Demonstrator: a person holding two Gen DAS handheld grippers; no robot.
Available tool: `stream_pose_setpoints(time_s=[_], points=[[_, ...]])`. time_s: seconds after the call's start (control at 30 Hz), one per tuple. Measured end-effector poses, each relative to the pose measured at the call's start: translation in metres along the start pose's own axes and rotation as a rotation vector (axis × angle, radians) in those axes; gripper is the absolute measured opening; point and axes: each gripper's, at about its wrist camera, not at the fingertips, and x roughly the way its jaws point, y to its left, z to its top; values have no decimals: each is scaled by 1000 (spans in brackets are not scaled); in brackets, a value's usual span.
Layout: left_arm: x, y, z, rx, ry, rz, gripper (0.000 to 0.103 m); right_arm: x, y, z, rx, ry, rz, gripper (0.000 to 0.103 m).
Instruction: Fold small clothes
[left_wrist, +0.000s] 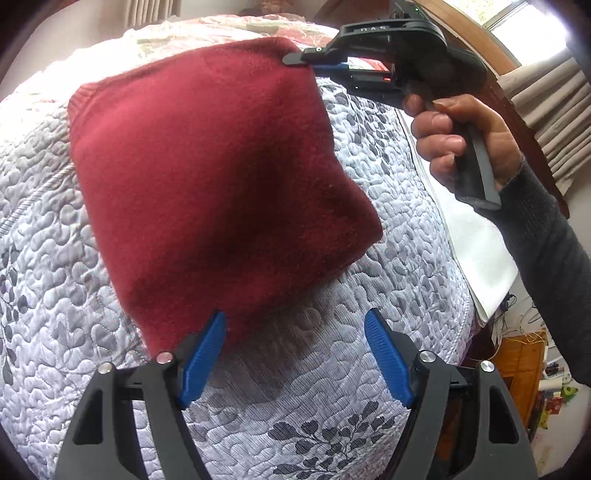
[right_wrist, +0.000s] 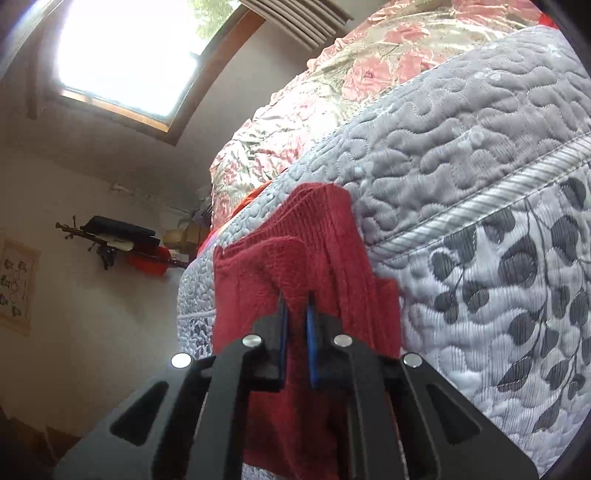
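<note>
Lying folded into a compact square on the quilted bedspread (left_wrist: 388, 280), the red sweater (left_wrist: 207, 177) looks nearly done: right gripper (right_wrist: 295, 310) pinches its far corner, left gripper (left_wrist: 295, 339) gapes empty at its near edge.

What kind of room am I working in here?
Most likely a home bedroom: the red knitted garment lies on a bed with a grey leaf-patterned quilted bedspread, a pink floral satin cover sits beyond it, and a wood-framed window lights the wall.
</note>
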Motion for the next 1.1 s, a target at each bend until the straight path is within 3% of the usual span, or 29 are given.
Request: stream_pose_setpoints(time_s=[0.13, 0.27, 0.33, 0.37, 0.43, 0.63, 0.7, 0.77, 0.9, 0.97, 1.1], points=[[1, 5, 3, -19, -5, 9, 77, 36, -31, -1, 55, 44, -63, 7], [-9, 12, 9, -32, -35, -2, 77, 31, -38, -8, 82, 14, -30, 10], [-12, 18, 12, -40, -36, -12, 77, 18, -32, -15, 59, 15, -14, 22], [-13, 20, 13, -48, -38, -17, 77, 9, -24, -21, 32, 21, -15, 37], [-16, 30, 17, -73, -41, -25, 77, -8, -8, -42, -25, 29, -37, 46], [-24, 36, 14, -101, -60, -31, 77, -20, -1, -112, -74, 147, -90, 47], [-22, 37, 10, -108, -54, -25, 77, -8, -6, -119, -66, 179, -107, 19], [-22, 38, 7, -117, -45, -18, 77, -11, -21, -119, 6, 151, -97, 13], [-28, 40, 2, -129, -51, -18, 77, -15, -47, -129, 119, 146, -70, 12], [-29, 45, -1, -148, -44, -24, 77, -14, -43, -134, 101, 164, -52, 15], [-32, 51, -3, -181, -34, -34, 77, -41, -26, -130, 93, 108, -49, 18]])
